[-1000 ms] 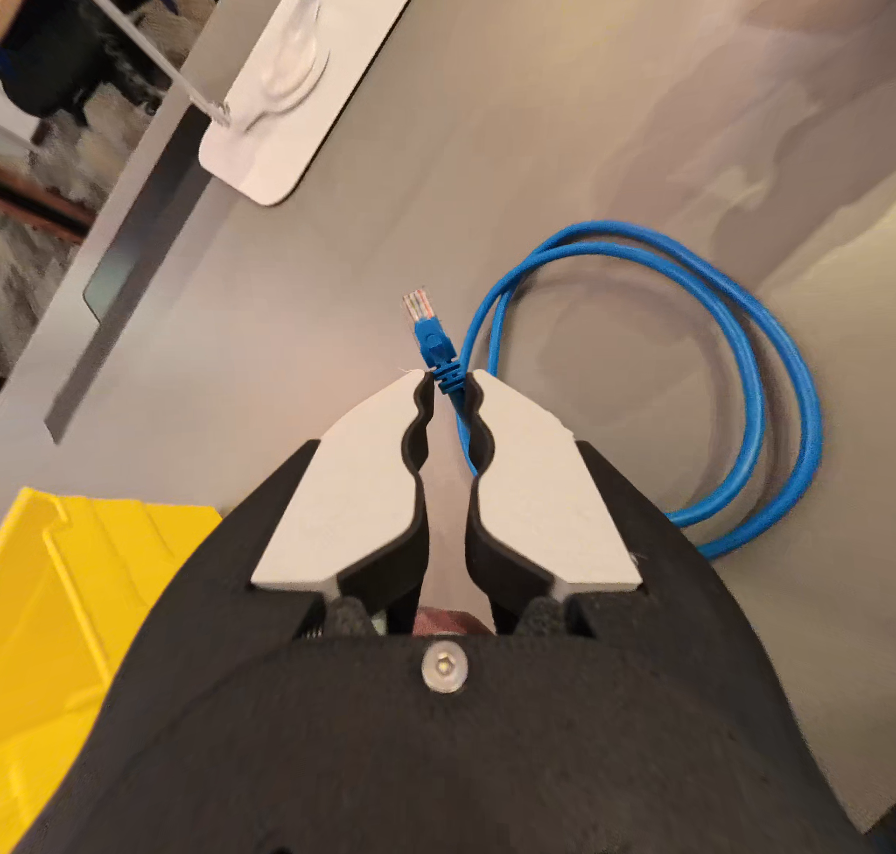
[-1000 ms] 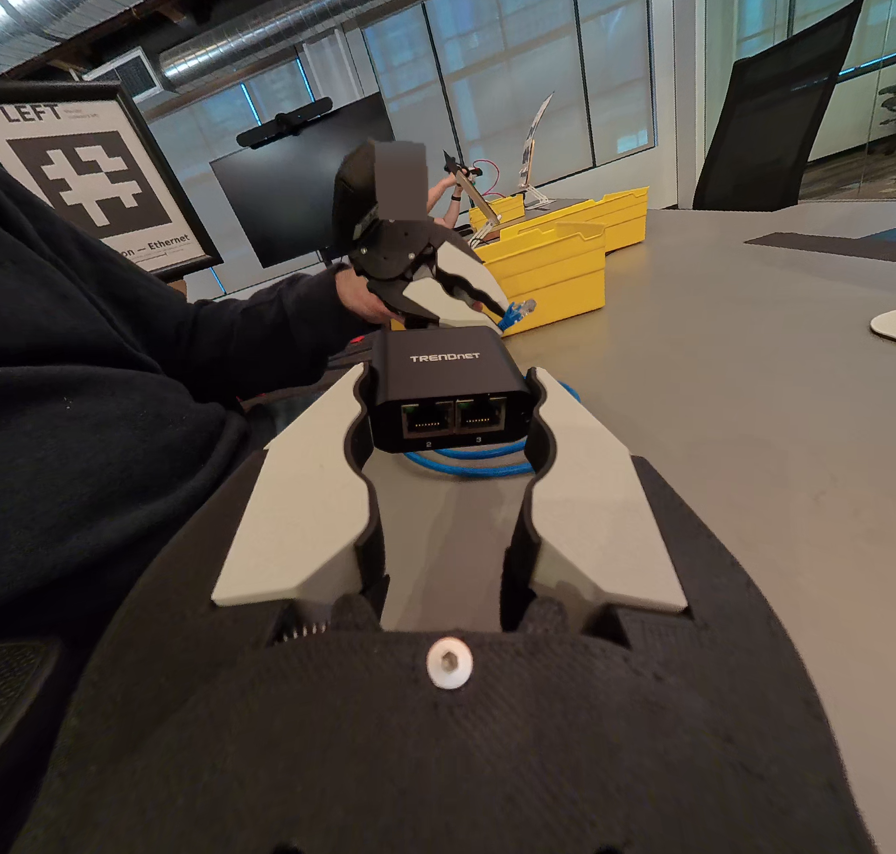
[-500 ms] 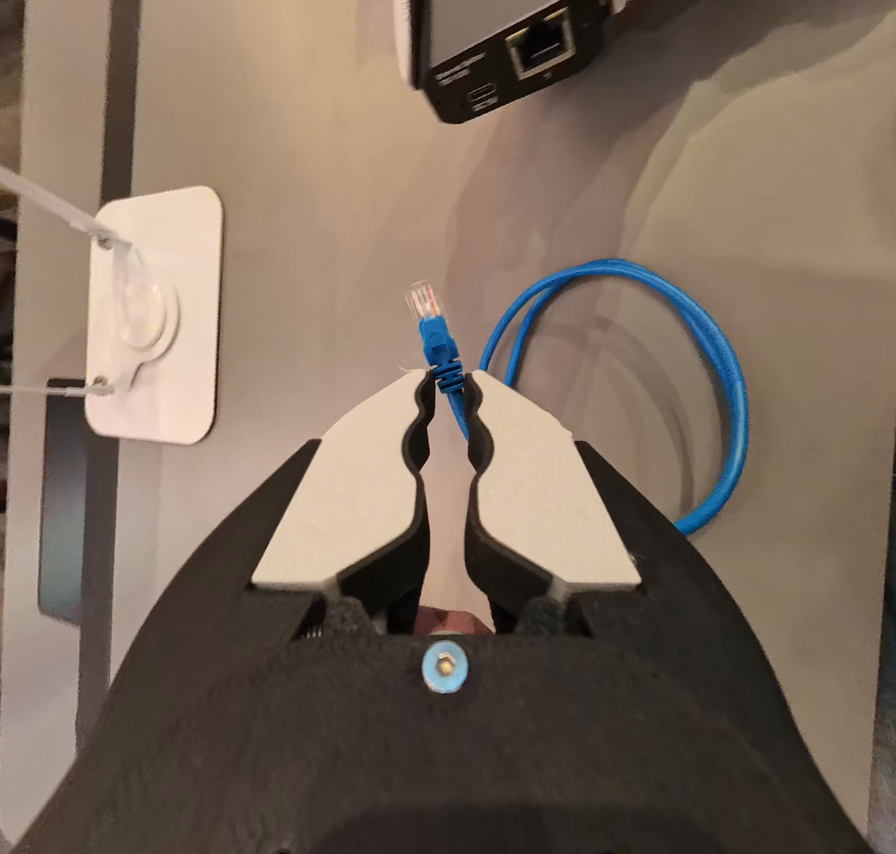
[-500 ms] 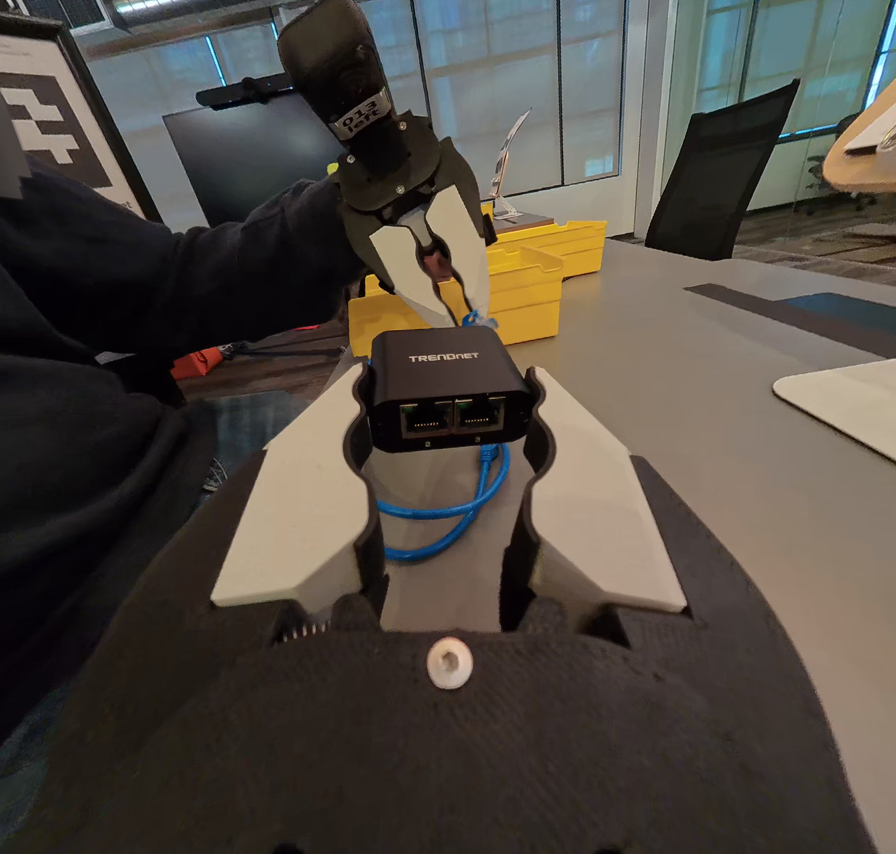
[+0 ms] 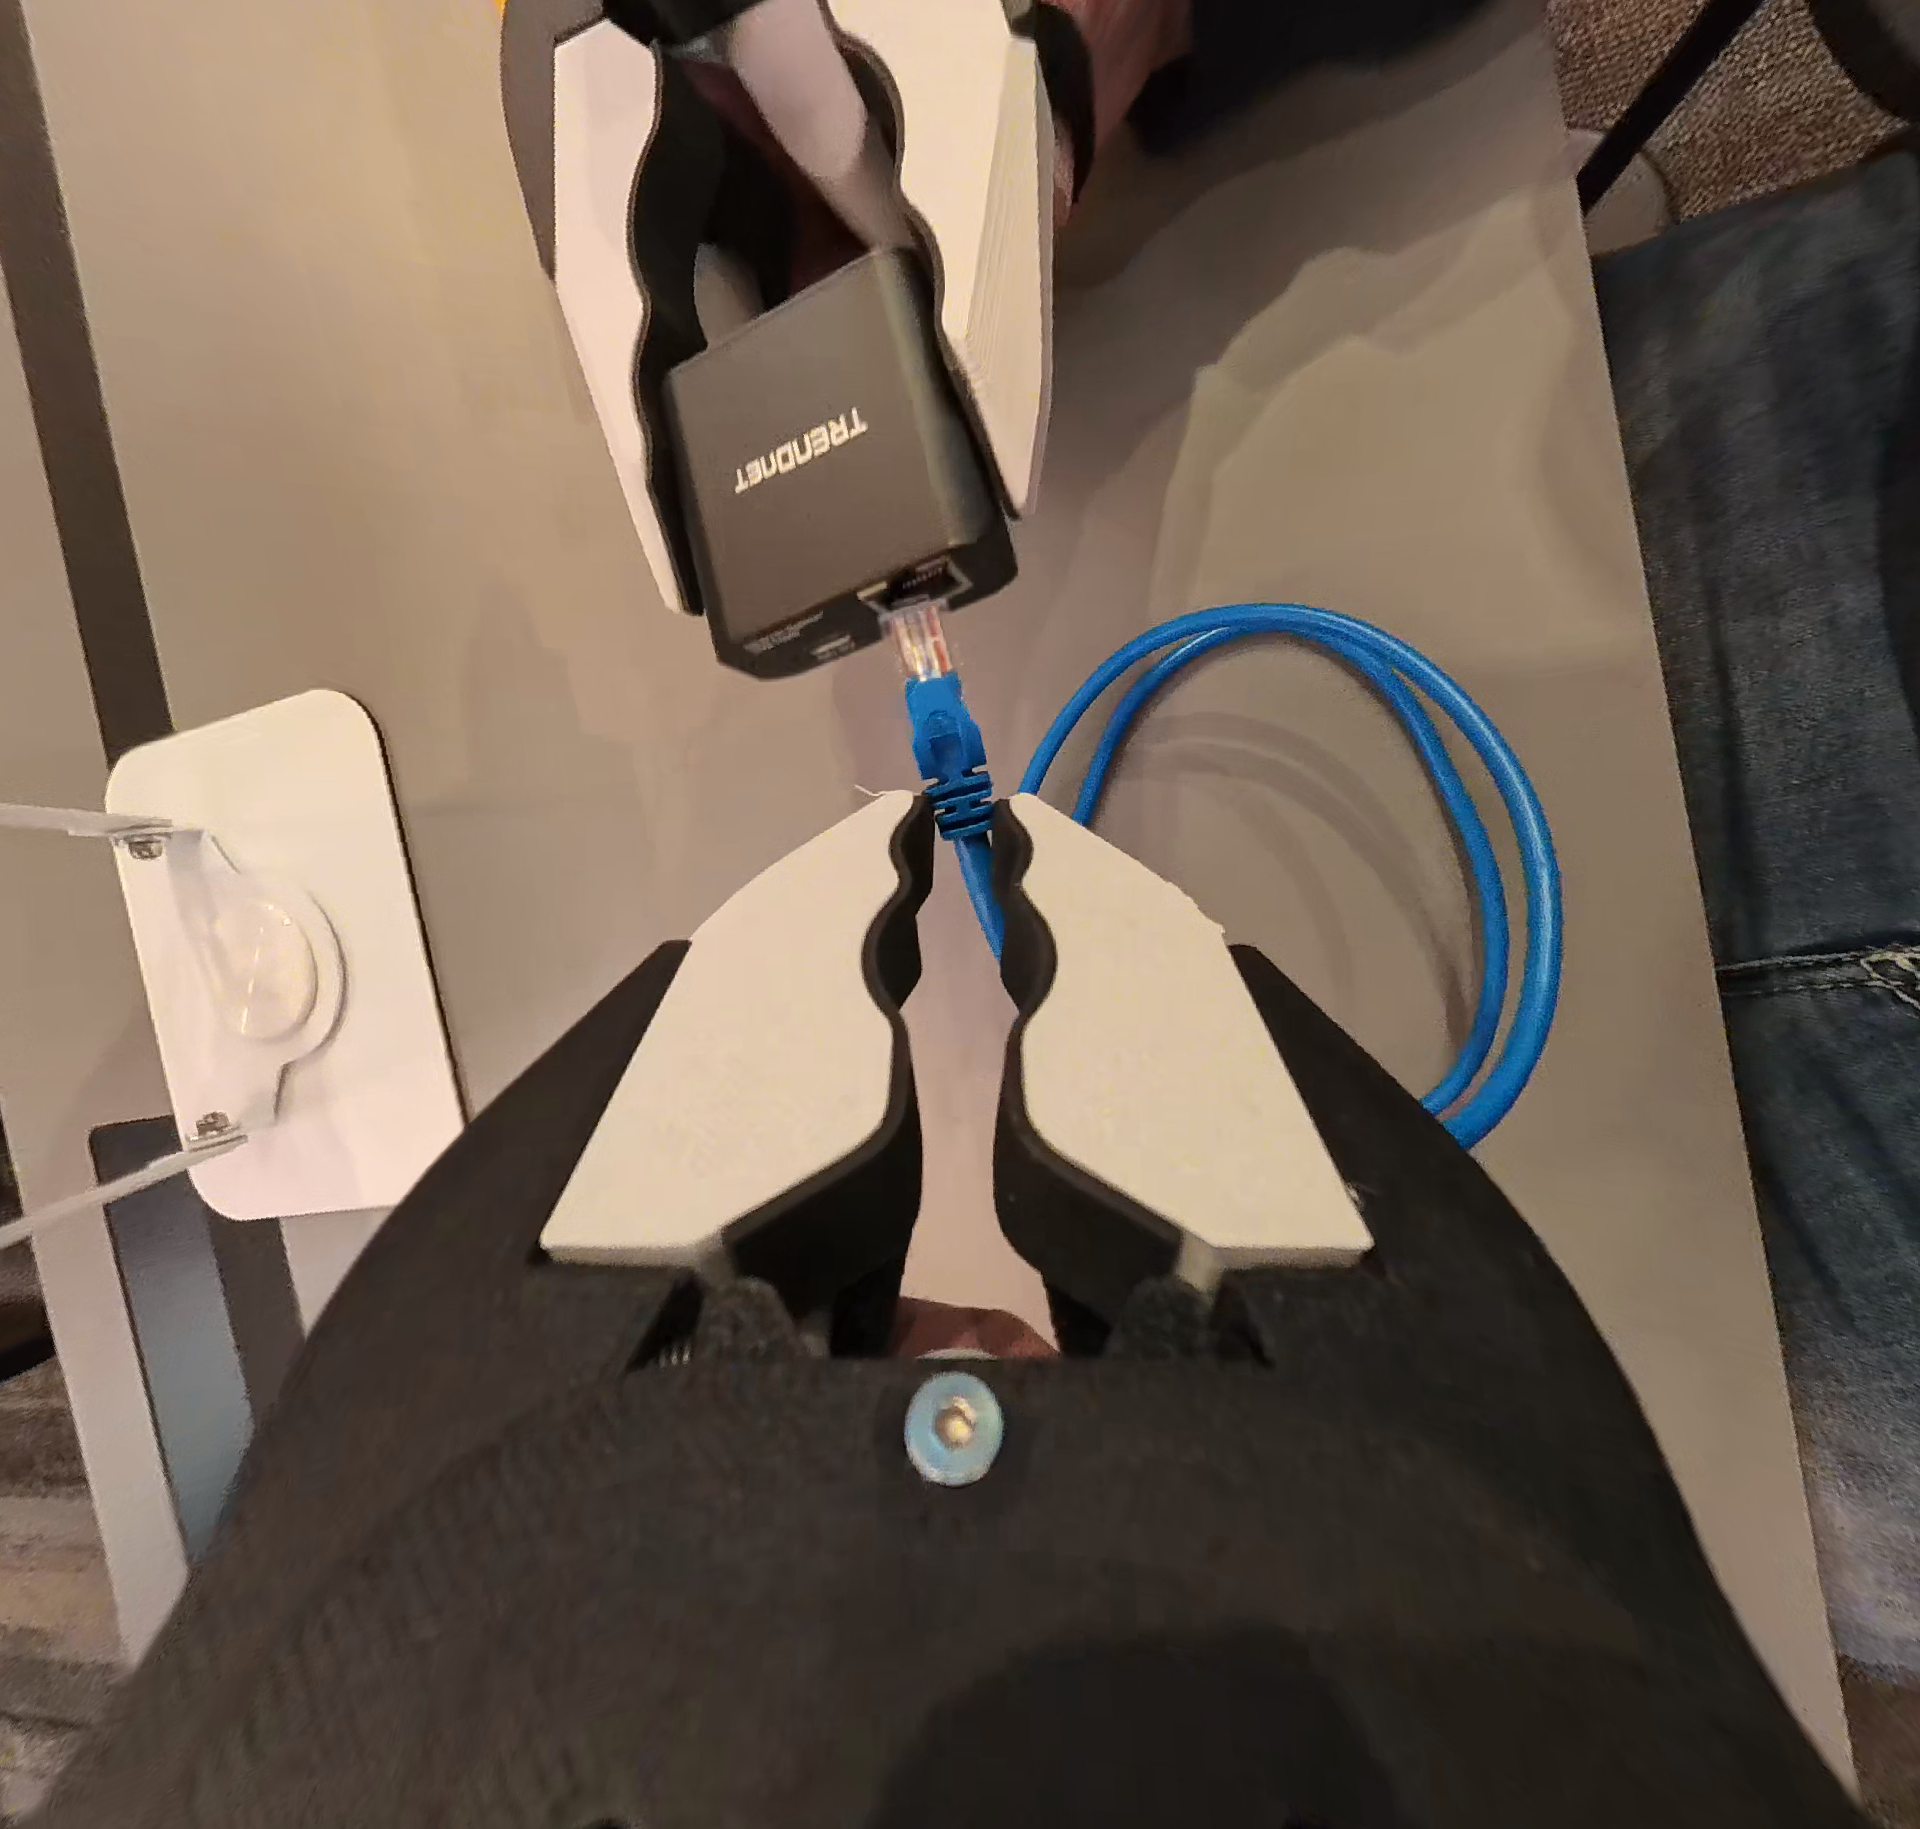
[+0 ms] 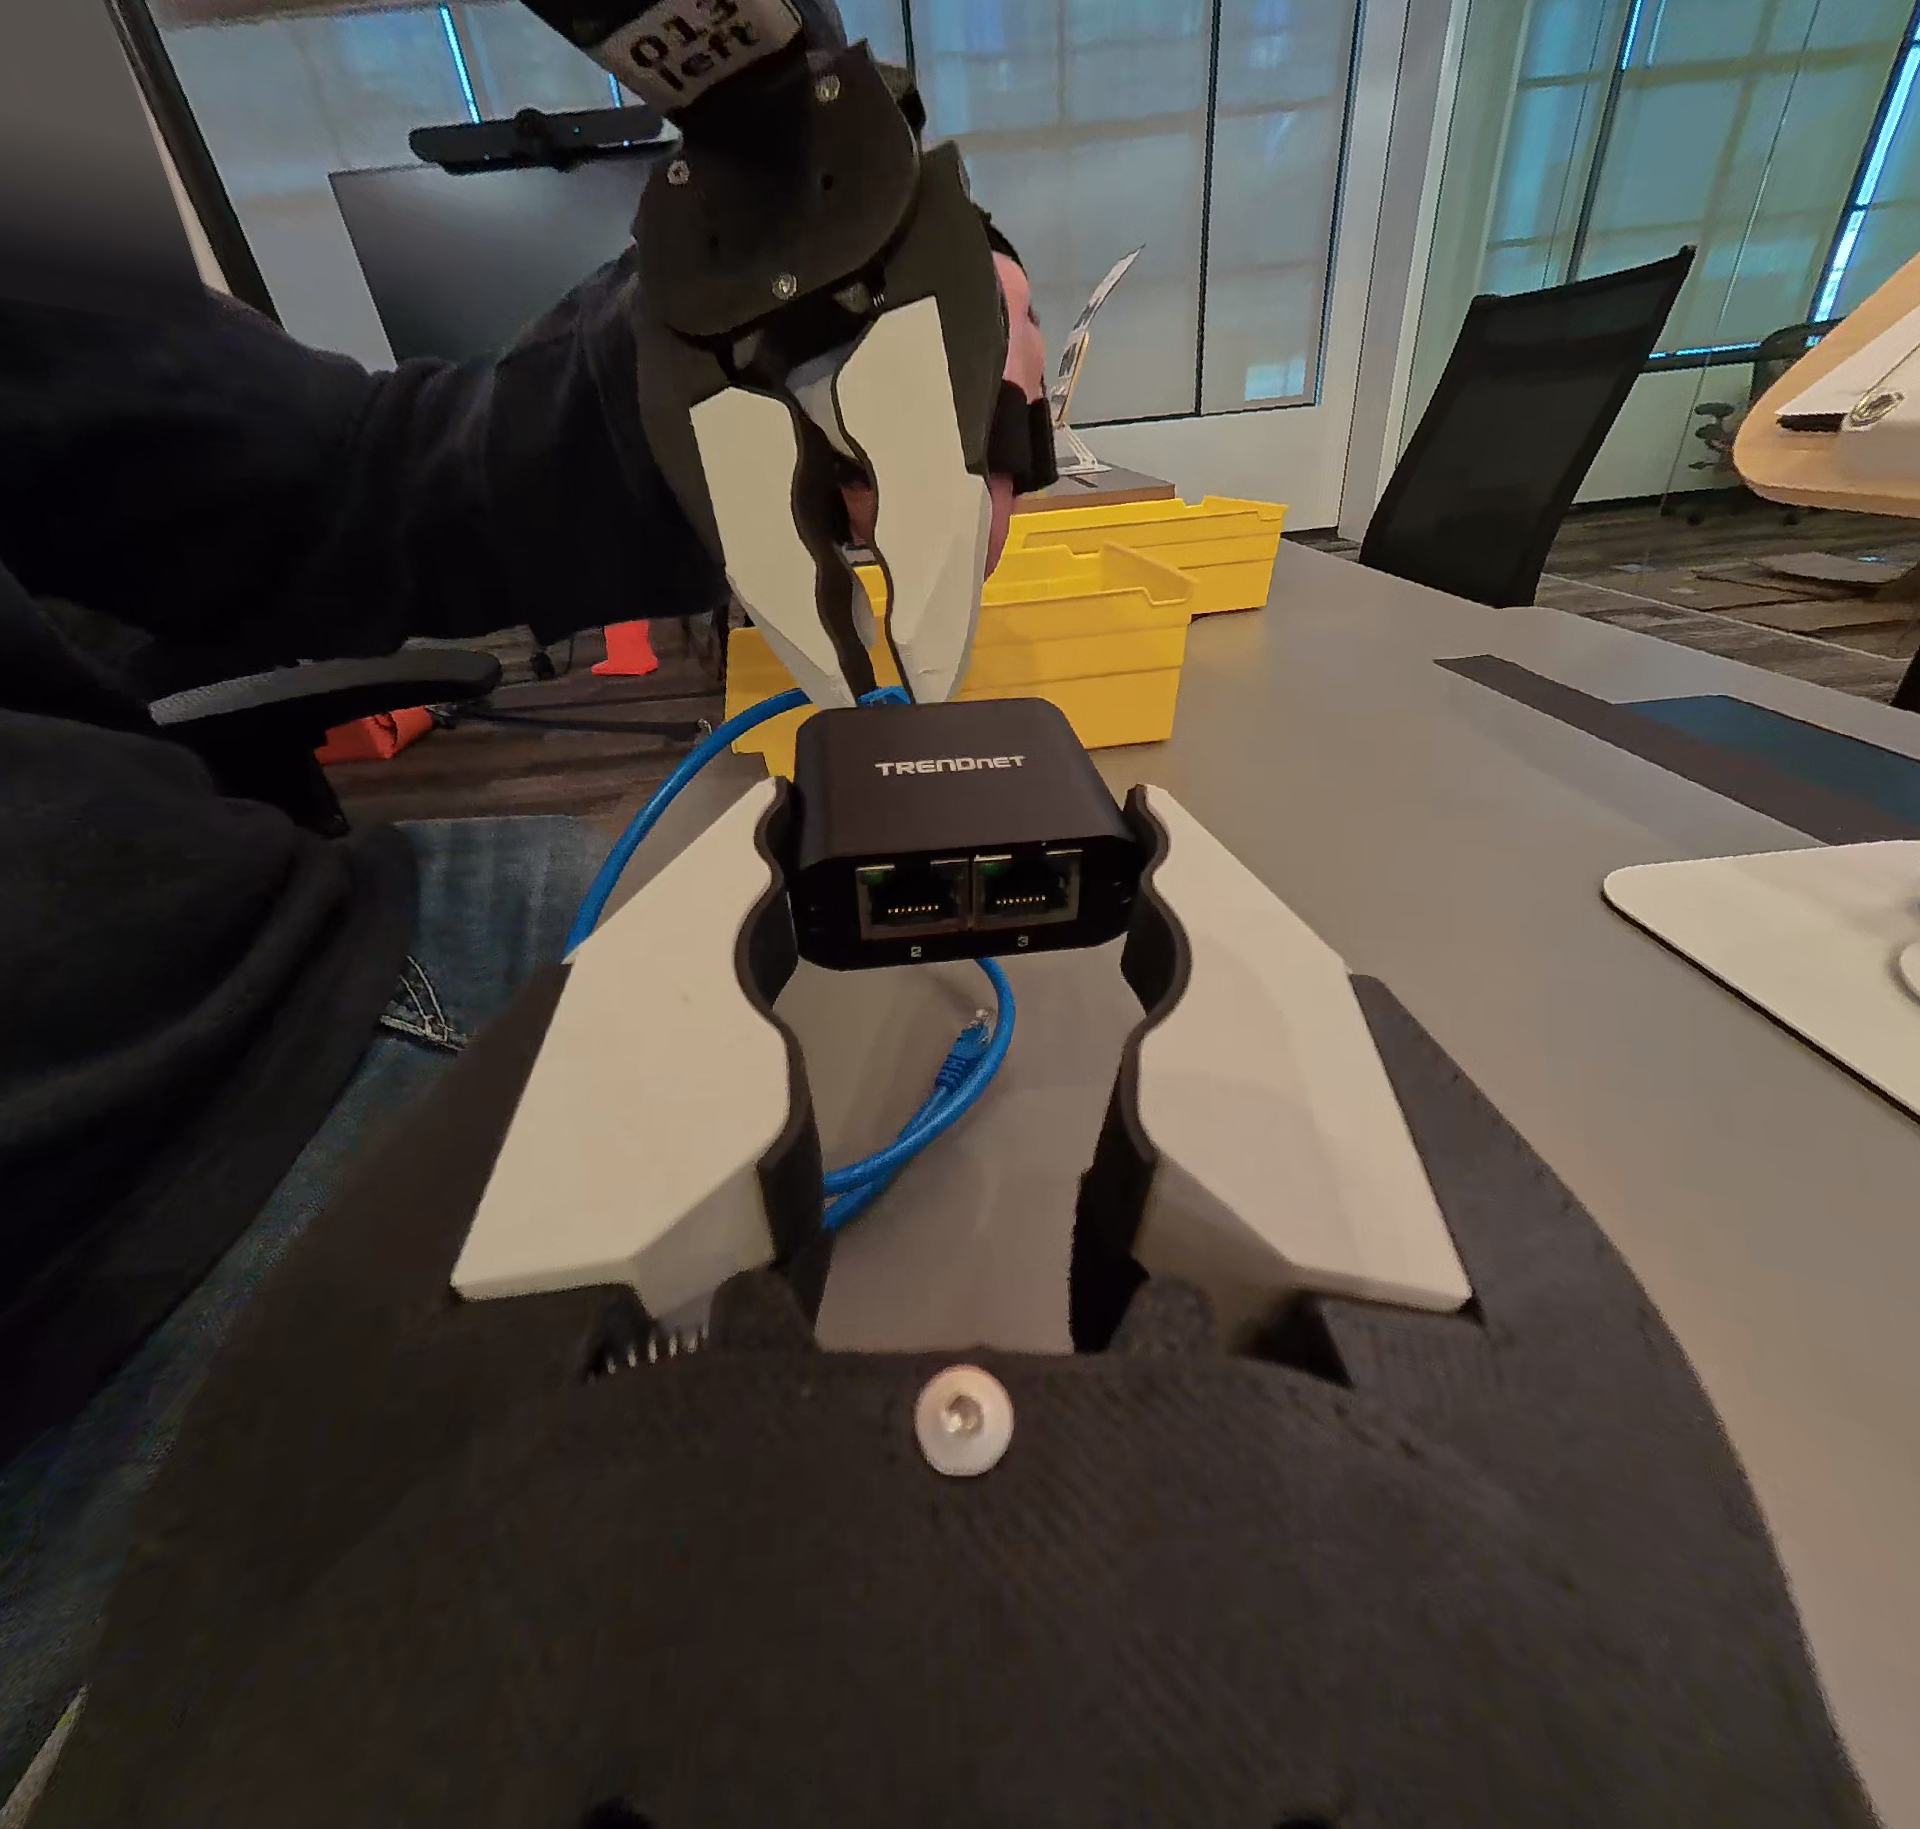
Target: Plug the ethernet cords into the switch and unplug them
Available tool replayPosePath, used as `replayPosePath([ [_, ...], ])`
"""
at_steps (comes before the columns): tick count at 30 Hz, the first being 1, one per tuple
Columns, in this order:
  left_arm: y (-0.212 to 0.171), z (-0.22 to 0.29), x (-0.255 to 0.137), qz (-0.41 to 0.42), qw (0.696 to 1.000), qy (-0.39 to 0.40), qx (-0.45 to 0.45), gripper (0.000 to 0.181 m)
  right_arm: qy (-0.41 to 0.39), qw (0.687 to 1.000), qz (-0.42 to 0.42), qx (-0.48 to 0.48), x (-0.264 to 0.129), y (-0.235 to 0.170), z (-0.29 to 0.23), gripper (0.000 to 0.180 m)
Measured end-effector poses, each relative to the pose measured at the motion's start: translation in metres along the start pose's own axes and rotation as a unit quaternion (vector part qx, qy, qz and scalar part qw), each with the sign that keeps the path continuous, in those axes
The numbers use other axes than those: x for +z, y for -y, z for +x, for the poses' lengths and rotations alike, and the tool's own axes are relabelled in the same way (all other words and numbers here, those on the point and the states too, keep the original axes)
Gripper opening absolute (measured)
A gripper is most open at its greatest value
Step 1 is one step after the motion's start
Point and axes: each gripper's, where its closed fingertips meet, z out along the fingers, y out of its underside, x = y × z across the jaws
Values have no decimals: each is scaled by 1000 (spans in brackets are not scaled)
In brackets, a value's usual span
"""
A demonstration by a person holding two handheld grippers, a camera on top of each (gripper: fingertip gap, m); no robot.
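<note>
1. Since half a second ago the switch (image 5: 831,449) has come much closer to the left tongs (image 5: 958,811); the clear plug (image 5: 914,639) now sits right at the mouth of a port on the near face of the switch, and whether it has entered cannot be told.
2. The left tongs are clamped on the ribbed boot of the blue ethernet cord (image 5: 1496,844), with the plug sticking out ahead of their tips.
3. The right tongs (image 6: 961,849) are clamped on the two sides of the switch, holding it above the desk (image 6: 1455,948), with two empty ports facing their camera.
4. The cord's slack loops on the desk right of the left tongs; its other end (image 6: 961,1047) lies below the switch, between the right tongs' fingers.
5. A white plate (image 5: 281,948) lies on the desk left of the left tongs, and yellow bins (image 6: 1091,616) stand beyond the switch.
</note>
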Motion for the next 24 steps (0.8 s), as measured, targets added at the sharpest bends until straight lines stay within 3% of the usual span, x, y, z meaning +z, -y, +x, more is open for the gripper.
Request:
replayPosePath([
  [10,-6,0,6,-52,998,-20,11,10,-12,999,-27,-28,2,-7,0,60],
  [24,-11,-4,17,-77,995,-32,-48,9,-77,987,-95,-103,3,-20,10,60],
])
